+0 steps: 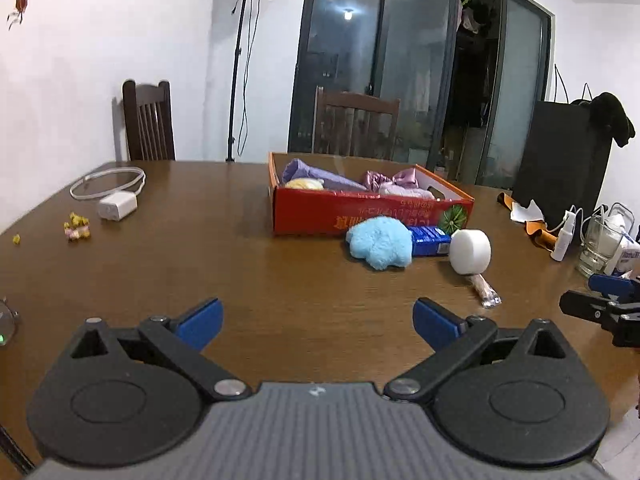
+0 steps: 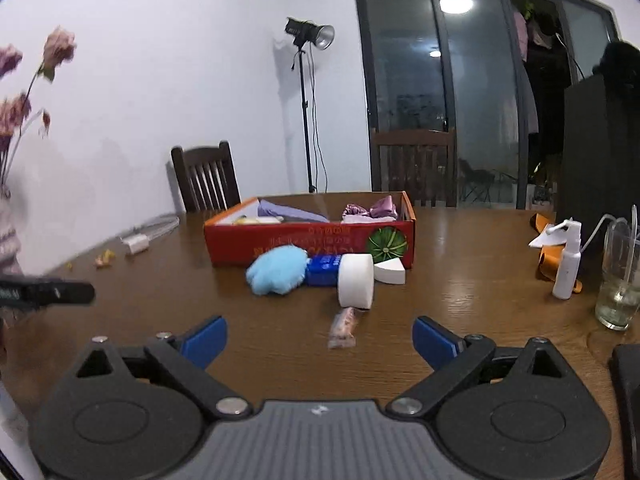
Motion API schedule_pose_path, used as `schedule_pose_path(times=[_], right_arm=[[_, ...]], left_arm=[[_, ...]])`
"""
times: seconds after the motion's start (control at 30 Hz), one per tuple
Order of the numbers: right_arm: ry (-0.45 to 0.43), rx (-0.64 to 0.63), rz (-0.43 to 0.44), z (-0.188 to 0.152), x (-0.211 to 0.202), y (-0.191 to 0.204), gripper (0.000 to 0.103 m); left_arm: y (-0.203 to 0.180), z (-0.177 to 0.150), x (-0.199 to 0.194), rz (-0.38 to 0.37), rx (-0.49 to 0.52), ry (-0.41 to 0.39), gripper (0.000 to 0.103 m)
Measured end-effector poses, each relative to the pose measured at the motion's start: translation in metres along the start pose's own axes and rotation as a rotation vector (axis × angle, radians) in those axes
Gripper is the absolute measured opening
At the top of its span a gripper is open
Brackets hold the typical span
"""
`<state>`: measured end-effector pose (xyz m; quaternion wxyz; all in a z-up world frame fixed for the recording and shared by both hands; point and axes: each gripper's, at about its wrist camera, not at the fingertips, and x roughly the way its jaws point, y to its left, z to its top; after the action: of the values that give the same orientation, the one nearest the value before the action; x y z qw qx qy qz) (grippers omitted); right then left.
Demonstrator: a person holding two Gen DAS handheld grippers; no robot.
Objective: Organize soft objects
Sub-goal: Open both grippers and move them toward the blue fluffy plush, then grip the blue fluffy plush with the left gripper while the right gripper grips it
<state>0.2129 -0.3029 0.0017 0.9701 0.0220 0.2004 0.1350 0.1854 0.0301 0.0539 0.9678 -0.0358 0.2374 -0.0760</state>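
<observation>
Left gripper (image 1: 318,322) spread wide, empty, over bare table (image 1: 200,264). Right gripper (image 2: 320,340) spread wide, empty. Red box (image 1: 372,212) at 12, holding purple cloths (image 1: 320,178). Blue plush (image 1: 380,242), blue pack (image 1: 430,240), white roll (image 1: 470,251) touching box front, at 1. Wrapped snack (image 2: 343,328) nearest, dead ahead of right gripper.

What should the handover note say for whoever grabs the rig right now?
Left hand-held gripper: open, nothing between the pads, over bare table.
Right hand-held gripper: open, empty, just short of the small wrapped snack.
Red box: already holds purple cloth, a yellow item and pink satin pieces.
Outside, in front of the box: blue fluffy toy, blue packet, white cylinder, white wedge.
Done: some soft things boxed.
Left: likely the toy and other soft pieces outside.
</observation>
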Motion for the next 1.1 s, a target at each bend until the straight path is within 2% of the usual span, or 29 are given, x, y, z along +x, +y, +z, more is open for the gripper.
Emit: schedule_pose_path(times=[0.1,0.2,0.3,0.4,0.47,0.53,0.63,0.7,0.77,0.87,0.93,1.0,1.1], right_arm=[[-0.005,-0.001,-0.019,0.005,0.004,-0.001,0.099],[-0.008,-0.003,-0.005,0.011,0.012,0.000,0.097],[0.024,-0.017,0.027,0.013,0.024,0.001,0.087],[0.059,-0.015,0.045,0.019,0.045,0.004,0.073],[0.064,-0.003,0.033,0.025,0.060,0.006,0.067],[0.054,0.016,0.033,0.030,0.074,0.010,0.062],[0.089,0.073,0.096,0.040,0.105,0.014,0.056],[0.138,0.116,0.107,0.042,0.136,0.017,0.050],[0.178,0.152,0.110,0.042,0.162,0.022,0.048],[0.218,0.195,0.125,0.043,0.192,0.028,0.048],[0.221,0.193,0.120,0.044,0.206,0.032,0.048],[0.217,0.211,0.133,0.045,0.214,0.031,0.048],[0.204,0.222,0.132,0.043,0.221,0.030,0.047]], left_arm=[[-0.003,0.000,0.006,-0.021,-0.001,0.002,0.103],[-0.008,0.000,0.027,-0.030,-0.004,0.042,0.103],[-0.012,0.005,0.049,-0.046,-0.004,0.075,0.103],[-0.016,0.012,0.068,-0.047,0.000,0.068,0.102],[-0.019,0.019,0.083,-0.051,0.003,0.065,0.094],[-0.018,0.028,0.100,-0.090,-0.008,0.073,0.076],[-0.011,0.047,0.134,-0.175,-0.063,0.085,0.074],[-0.007,0.058,0.162,-0.176,-0.112,0.112,0.073],[-0.002,0.065,0.191,-0.211,-0.159,0.137,0.070],[0.008,0.065,0.226,-0.277,-0.279,0.195,0.059],[0.014,0.061,0.241,-0.303,-0.365,0.209,0.045],[0.017,0.058,0.250,-0.323,-0.409,0.210,0.044],[0.017,0.054,0.255,-0.333,-0.415,0.237,0.038]])
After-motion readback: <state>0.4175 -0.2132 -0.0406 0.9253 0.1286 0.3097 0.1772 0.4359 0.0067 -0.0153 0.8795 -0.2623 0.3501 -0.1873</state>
